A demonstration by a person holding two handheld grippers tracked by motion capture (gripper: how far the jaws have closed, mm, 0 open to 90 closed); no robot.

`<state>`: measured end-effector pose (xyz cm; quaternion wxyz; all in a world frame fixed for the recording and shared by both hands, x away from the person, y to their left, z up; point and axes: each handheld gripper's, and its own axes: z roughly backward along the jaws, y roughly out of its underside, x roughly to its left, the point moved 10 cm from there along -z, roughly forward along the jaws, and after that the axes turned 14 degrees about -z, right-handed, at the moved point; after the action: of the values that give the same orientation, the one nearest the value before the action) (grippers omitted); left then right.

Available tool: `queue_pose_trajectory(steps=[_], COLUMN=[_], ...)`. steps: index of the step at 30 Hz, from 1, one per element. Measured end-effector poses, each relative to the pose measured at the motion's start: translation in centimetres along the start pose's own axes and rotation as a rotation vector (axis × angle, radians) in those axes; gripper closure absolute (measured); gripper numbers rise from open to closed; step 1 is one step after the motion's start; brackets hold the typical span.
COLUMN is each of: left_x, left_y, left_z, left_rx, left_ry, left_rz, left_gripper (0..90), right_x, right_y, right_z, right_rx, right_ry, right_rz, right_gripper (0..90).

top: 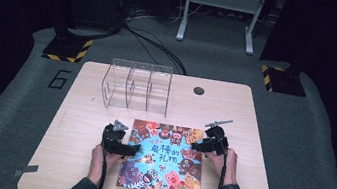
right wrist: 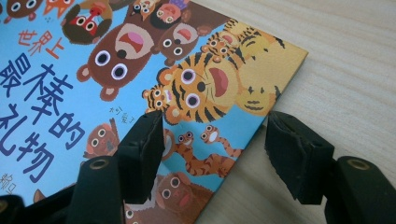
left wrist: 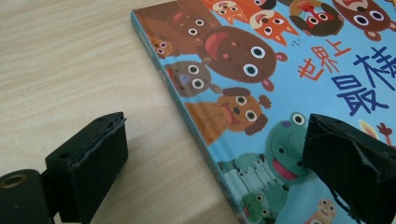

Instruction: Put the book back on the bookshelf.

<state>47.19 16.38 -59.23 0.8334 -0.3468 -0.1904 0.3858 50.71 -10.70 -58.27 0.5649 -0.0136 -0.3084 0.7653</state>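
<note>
Your picture book lies flat on the wooden bench, cover up, near the front edge, with the clear acrylic rack standing well behind it. Your left gripper sits at the book's left edge, jaws spread wide: one over the bare bench, the other over the cover, gripping nothing. Your right gripper straddles the book's right edge near its far corner, jaws parted and not pressing on it.
</note>
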Motion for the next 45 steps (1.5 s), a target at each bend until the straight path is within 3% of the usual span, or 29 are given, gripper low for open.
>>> queue_pose_trajectory(steps=[10, 16, 23, 26, 30, 31, 32, 33, 38, 40, 41, 45], left_x=[-0.8, -1.7, -1.9, -2.0, -2.0, -2.0, -2.0, -2.0, -2.0, -2.0, -2.0, -2.0], left_y=[-0.2, -0.6, -0.7, -0.7, -0.7, -0.7, -0.7, -0.7, -0.7, -0.7, -0.7, -0.7], left_z=[-0.3, -0.7, -0.8, -0.8, -0.8, -0.8, -0.8, -0.8, -0.8, -0.8, -0.8, -0.8], left_rx=[-0.036, -0.056, -0.059, -0.059, -0.059, -0.059, -0.059, -0.059, -0.057, -0.057, -0.060, -0.059], left_ry=[0.019, 0.029, 0.047, 0.048, 0.049, 0.049, 0.049, 0.049, 0.052, 0.053, 0.052, 0.055], left_rz=[-0.033, -0.050, -0.062, -0.066, -0.067, -0.067, -0.067, -0.067, -0.068, -0.068, -0.069, -0.063], left_gripper=[6.4, 6.5, 6.6, 6.5, 6.6, 6.6, 6.6, 6.6, 6.6, 6.6, 6.6, 6.6], right_x=[-0.1, -0.1, 0.1, 0.2, 0.1, 0.1, 0.1, 0.2, 0.4, 0.4, 0.4, 0.4], right_y=[-0.5, -0.7, -1.1, -1.1, -1.1, -1.1, -1.1, -1.1, -1.3, -1.3, -1.2, -1.2], right_z=[-0.2, -0.3, -0.3, -0.3, -0.4, -0.4, -0.4, -0.5, -0.7, -0.7, -0.6, -0.4], right_rx=[0.060, 0.065, 0.100, 0.098, 0.101, 0.109, 0.109, 0.127, 0.153, 0.151, 0.144, 0.129], right_ry=[0.022, 0.002, -0.062, -0.066, -0.058, -0.029, -0.029, 0.003, 0.020, 0.011, -0.024, -0.061], right_rz=[0.004, 0.000, -0.057, -0.060, -0.055, -0.043, -0.043, -0.034, -0.029, -0.029, -0.049, -0.077], right_gripper=[36.2, 37.2, 35.2, 35.1, 37.3, 39.2, 39.2, 39.0, 34.5, 34.4, 35.2, 35.5])
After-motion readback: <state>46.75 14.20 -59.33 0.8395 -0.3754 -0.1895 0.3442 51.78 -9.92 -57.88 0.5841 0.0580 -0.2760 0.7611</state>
